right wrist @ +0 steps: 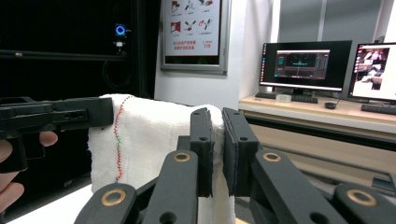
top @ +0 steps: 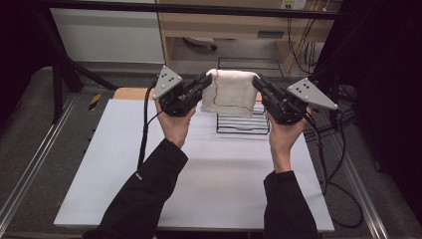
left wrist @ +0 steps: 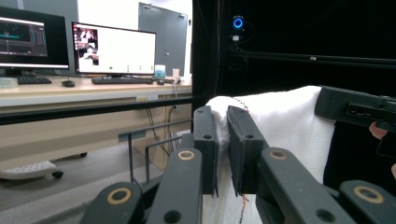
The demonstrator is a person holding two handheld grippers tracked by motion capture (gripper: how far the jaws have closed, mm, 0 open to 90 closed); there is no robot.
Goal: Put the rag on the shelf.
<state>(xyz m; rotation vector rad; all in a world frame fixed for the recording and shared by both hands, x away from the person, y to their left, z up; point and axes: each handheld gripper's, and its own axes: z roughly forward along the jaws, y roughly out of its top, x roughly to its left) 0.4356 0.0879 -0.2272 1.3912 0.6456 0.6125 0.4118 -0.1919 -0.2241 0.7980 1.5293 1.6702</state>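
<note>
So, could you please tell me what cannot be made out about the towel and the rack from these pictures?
- High view: the towel covers the top of the wire rack, so whether it rests on the rack or hangs free is unclear.
- Left gripper view: the left gripper hides the towel edge it pinches.
- Right gripper view: the right gripper hides its edge; the towel's bottom is cut off by the frame.

Beyond the tongs: wooden desk (left wrist: 70,88) bearing lit monitors (left wrist: 114,49), grey door (left wrist: 163,35), wall poster (right wrist: 195,32), black curtain (left wrist: 299,42), grey floor (top: 30,134).
</note>
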